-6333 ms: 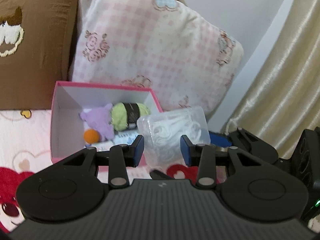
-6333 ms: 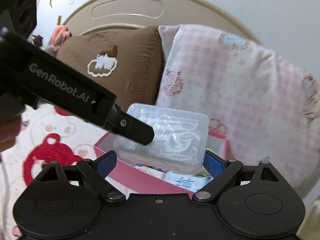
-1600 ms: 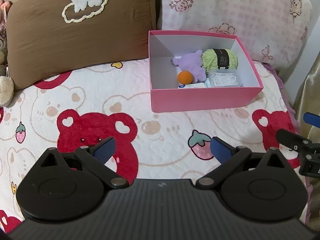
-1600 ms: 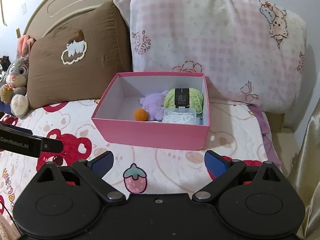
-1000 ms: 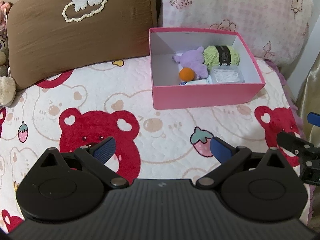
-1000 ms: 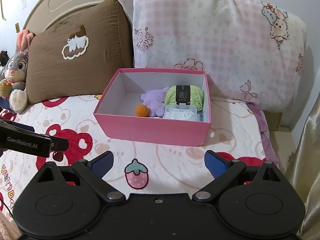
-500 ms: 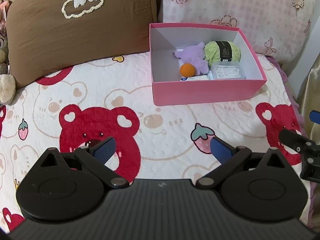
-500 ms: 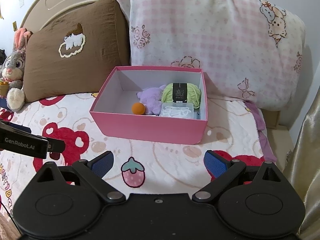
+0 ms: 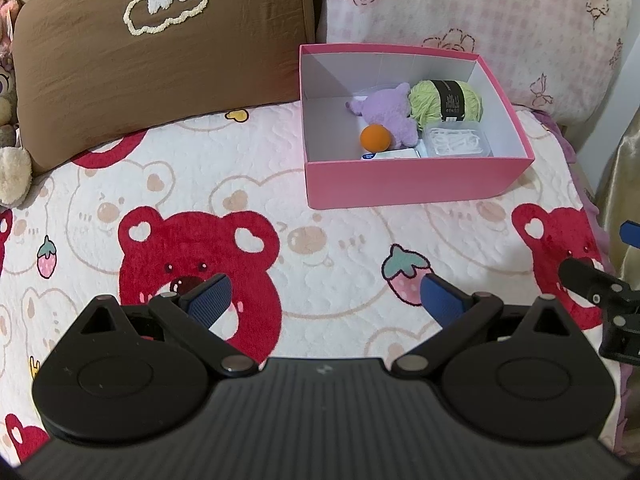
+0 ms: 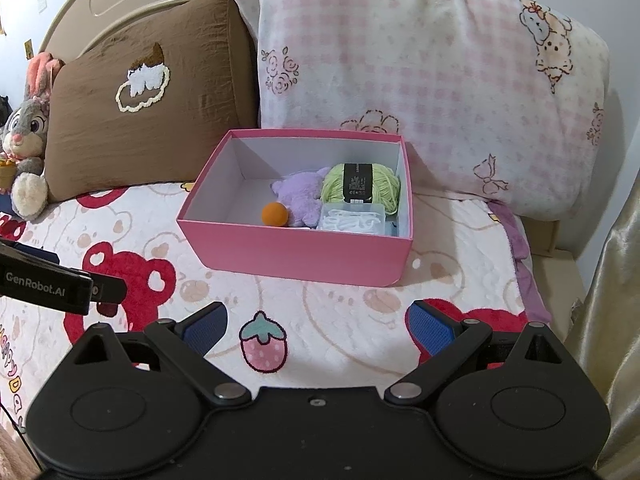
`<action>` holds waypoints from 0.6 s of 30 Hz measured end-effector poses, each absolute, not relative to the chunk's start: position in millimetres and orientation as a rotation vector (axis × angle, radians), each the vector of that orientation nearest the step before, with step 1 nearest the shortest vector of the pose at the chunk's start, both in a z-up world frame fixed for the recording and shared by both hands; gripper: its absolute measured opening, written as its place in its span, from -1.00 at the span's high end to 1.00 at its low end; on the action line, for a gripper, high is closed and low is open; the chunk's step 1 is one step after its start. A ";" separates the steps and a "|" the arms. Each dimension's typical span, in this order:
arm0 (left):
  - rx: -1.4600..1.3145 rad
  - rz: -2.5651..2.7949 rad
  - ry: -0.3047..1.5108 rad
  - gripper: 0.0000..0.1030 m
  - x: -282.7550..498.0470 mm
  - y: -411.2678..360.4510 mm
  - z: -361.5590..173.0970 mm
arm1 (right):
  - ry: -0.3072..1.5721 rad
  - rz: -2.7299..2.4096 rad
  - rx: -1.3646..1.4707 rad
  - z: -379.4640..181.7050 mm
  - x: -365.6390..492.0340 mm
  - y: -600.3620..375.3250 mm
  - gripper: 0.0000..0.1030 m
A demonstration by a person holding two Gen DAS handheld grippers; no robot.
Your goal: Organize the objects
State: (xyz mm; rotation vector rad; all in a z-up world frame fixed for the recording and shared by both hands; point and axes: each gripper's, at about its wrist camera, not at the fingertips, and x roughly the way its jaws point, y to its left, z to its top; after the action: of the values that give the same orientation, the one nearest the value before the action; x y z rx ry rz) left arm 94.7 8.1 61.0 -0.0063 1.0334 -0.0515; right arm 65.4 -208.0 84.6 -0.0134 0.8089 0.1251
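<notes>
- Here, the left gripper (image 9: pixel 324 294) is held empty with its blue pads spread wide above the bear-print blanket (image 9: pixel 200 200).
- Likewise, the right gripper (image 10: pixel 316 326) is seen wide apart, holding nothing.
- Farther off, a pink box (image 10: pixel 296 252) is set on the blanket against the pillows.
- Inside it are packed green yarn (image 10: pixel 384 186), a purple plush (image 10: pixel 298 198), an orange ball (image 10: pixel 275 213) and a clear plastic case (image 10: pixel 354 220).
</notes>
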 end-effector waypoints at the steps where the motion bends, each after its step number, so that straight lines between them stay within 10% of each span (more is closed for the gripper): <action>1: -0.006 -0.052 1.034 -0.98 95.4 7.5 61.3 | 0.810 0.126 -0.016 84.5 65.2 -208.0 -0.92; 18: 0.014 -0.057 1.035 -0.98 95.0 4.4 62.6 | 0.812 0.122 -0.018 84.4 63.3 -206.0 -0.92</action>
State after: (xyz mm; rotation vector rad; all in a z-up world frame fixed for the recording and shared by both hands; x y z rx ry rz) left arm 95.0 4.4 62.6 0.0136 1.0346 -0.0572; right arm 63.3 -206.0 84.4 -0.0177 0.8117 0.1219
